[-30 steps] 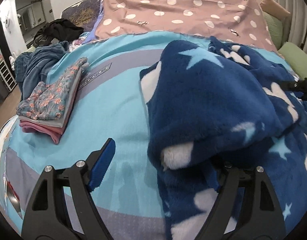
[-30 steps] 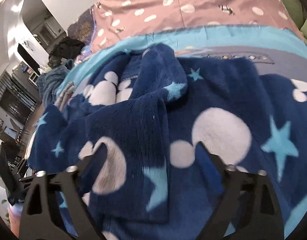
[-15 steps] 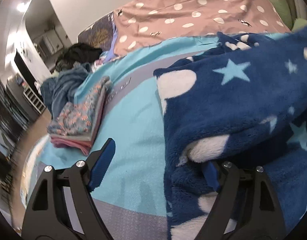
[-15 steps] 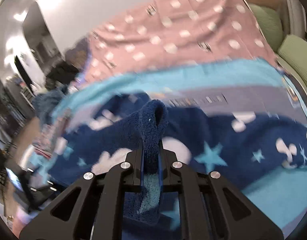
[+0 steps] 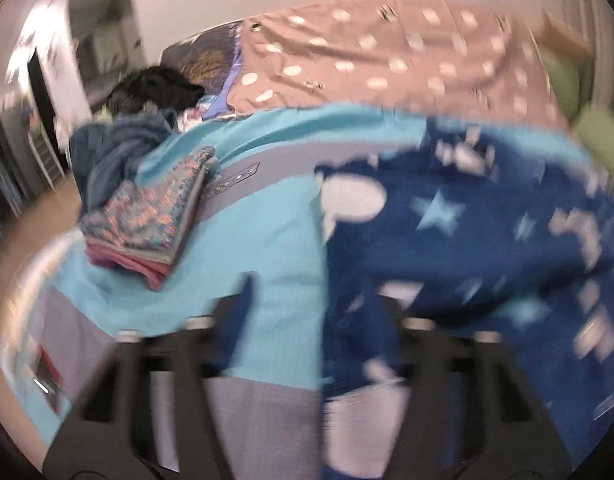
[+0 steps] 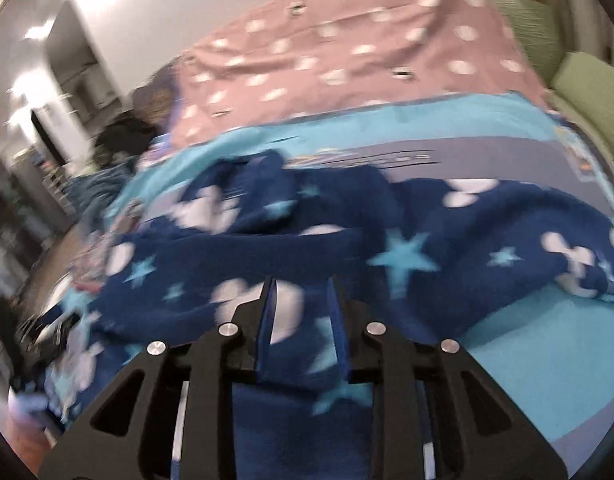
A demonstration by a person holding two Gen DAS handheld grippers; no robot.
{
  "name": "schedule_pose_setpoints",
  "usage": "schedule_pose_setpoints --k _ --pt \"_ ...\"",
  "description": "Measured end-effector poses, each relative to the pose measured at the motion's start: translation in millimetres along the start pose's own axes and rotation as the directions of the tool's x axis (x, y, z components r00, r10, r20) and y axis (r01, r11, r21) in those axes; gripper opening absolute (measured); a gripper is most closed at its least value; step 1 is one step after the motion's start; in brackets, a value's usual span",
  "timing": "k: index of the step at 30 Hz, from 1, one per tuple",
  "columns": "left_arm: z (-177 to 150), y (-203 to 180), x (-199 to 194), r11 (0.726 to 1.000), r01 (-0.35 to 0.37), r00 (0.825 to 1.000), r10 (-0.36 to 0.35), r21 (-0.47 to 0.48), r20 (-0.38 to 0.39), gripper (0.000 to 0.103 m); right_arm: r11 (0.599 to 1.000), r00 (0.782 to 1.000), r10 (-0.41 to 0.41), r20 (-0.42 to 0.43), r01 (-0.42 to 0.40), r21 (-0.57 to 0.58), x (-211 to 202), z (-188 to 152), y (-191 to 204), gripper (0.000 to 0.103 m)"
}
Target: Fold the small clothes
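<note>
Step in hand is gathering the blue fleece garment (image 6: 347, 240): left gripper (image 5: 315, 304) just closing over its edge, grip untellable through blur; right gripper (image 6: 301, 300) parted again, fleece loose between; next, re-pinch and lift

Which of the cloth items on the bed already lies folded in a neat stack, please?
The floral stack left of the navy star fleece: flat layers, pink ones beneath, while the fleece lies rumpled.
</note>
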State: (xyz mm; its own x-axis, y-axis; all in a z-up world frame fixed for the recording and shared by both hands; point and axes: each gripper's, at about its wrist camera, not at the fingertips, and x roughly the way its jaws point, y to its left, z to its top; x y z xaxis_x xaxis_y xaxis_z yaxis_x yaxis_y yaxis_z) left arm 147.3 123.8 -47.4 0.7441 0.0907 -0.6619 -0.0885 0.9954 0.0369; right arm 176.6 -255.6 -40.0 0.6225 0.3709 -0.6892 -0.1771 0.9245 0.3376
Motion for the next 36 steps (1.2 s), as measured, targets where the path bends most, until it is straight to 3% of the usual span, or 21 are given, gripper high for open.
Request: schedule_pose_setpoints --k 1,3,6,9,14,18,21,23,26,30,36 --pt "5 -1 -4 0.998 0.042 0.999 -0.042 -0.043 0.002 0.025 1.0 1.0 0.017 -0.016 -0.017 -0.009 6 -1 5 0.027" --pt "12 -13 -3 0.991 0.126 0.992 -0.126 -0.047 -0.005 0.024 1.0 0.998 -0.006 -0.064 0.004 -0.021 27 -8 13 0.027" --pt "11 -44 25 0.99 0.135 0.989 -0.132 0.045 -0.069 0.024 0.996 0.983 -0.08 -0.168 0.083 0.013 64 -22 2 0.026" --pt "-8 -56 76 0.99 0.132 0.97 -0.12 0.045 -0.212 0.024 0.997 0.989 -0.068 -0.129 0.07 0.01 66 -28 1 0.026" --pt "-10 -71 64 0.989 0.082 0.985 -0.062 0.121 -0.159 0.023 0.997 0.99 -0.074 -0.118 0.076 0.006 59 -30 3 0.026" --pt "0 -66 36 0.983 0.158 0.984 -0.149 0.096 -0.099 0.027 0.993 0.997 -0.074 0.02 0.072 0.092 10 -22 -21 0.027" --pt "9 -79 20 0.974 0.19 0.982 -0.186 0.123 -0.043 0.041 0.974 0.99 -0.12 0.076 0.102 0.2 -23 -20 -68 0.038" --pt "14 -89 17 0.967 0.229 0.973 -0.226 0.109 -0.035 0.053 0.928 0.987 -0.14 0.08 0.103 0.357 -39 -25 -117 0.041" --pt "18 -109 26 0.955 0.28 0.96 -0.277 0.095 -0.041 0.055 0.811 0.981 -0.171 0.096 0.085 0.579 -61 -47 -186 0.041" --pt "16 -135 47 0.941 0.327 0.943 -0.319 0.083 -0.096 0.055 0.703 0.965 -0.234 0.118 0.084 0.706 -81 -73 -242 0.041" --pt "4 -161 67 0.933 0.335 0.938 -0.315 0.134 -0.146 0.061 0.52 0.941 -0.285 0.183 -0.009 0.854 -89 -92 -305 0.051"
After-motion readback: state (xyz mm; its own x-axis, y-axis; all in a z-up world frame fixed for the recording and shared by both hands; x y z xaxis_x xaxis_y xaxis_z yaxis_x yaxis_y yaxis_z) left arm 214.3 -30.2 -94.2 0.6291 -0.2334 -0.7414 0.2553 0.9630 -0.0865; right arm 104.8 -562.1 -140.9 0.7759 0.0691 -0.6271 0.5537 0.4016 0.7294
